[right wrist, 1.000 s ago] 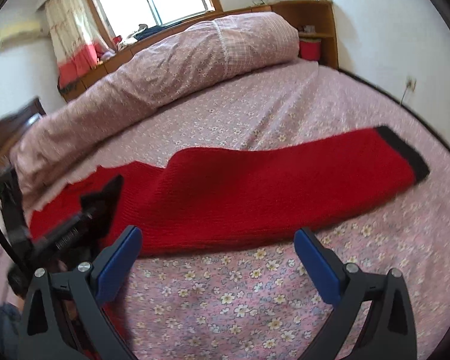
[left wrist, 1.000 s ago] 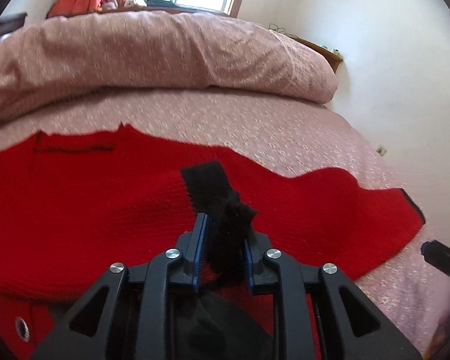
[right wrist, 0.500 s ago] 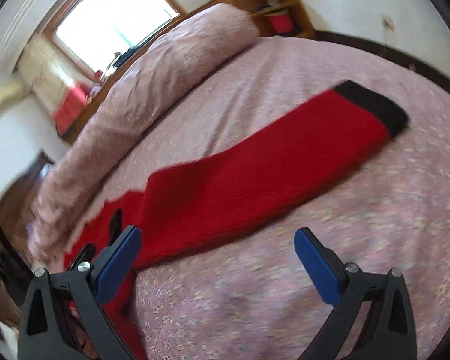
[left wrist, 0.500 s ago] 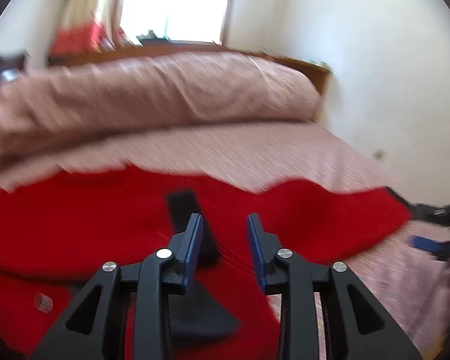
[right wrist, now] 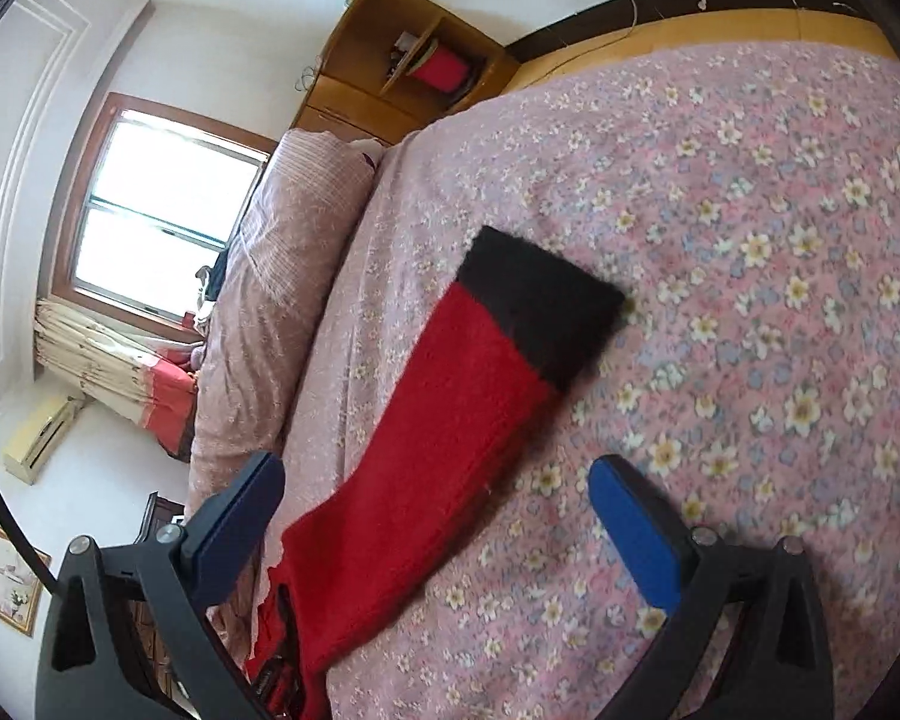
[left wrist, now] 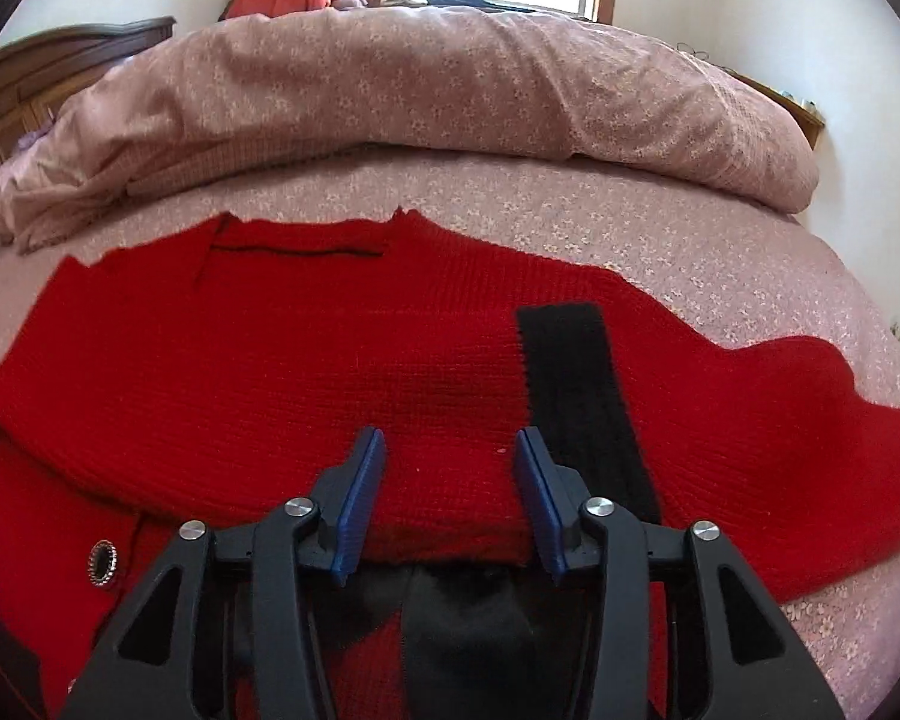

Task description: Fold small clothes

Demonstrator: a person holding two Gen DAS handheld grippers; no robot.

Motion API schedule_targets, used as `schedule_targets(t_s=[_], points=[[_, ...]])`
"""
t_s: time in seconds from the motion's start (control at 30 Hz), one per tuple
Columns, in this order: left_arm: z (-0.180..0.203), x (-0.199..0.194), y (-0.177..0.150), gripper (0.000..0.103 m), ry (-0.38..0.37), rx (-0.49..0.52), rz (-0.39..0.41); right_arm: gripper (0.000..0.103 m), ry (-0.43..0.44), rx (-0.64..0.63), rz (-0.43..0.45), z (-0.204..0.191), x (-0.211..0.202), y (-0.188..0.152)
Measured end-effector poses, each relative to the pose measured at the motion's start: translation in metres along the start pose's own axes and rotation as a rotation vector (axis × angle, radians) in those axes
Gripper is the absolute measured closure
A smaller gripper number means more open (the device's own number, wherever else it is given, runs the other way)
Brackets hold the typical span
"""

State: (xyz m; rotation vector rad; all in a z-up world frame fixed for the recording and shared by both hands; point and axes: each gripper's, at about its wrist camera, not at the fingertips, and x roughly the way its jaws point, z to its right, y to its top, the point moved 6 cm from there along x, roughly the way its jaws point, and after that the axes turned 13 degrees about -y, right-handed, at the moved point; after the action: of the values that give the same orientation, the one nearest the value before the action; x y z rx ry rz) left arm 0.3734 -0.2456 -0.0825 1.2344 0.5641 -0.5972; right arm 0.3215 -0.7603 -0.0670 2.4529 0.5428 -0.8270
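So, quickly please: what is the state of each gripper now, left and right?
Left gripper: open, holding nothing, above the red sweater.
Right gripper: open wide, empty, over the sweater's sleeve.

**Black frames, blue pads**

The left gripper [left wrist: 450, 480] is a black plastic frame with triangular cut-outs in its arms, four round silver screw heads across the linkage, and two flat, ribbed blue pads [left wrist: 363, 501]. The right gripper [right wrist: 438, 534] is the same make: black arms, silver screws, smooth blue pads [right wrist: 636, 534]. A thin black cable [right wrist: 3, 516] curves along its left side.
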Motion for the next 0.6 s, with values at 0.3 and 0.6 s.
schedule_targets(t_s=[0.3, 0.6], points=[[0.004, 0.006, -0.006, 0.061, 0.06, 0.061, -0.004, 0.0, -0.009, -0.047, 0.041, -0.017, 0.023, 0.015], [0.002, 0.007, -0.006, 0.06, 0.032, 0.038, -0.004, 0.0, -0.027, -0.121, 0.081, -0.035, 0.036, 0.022]])
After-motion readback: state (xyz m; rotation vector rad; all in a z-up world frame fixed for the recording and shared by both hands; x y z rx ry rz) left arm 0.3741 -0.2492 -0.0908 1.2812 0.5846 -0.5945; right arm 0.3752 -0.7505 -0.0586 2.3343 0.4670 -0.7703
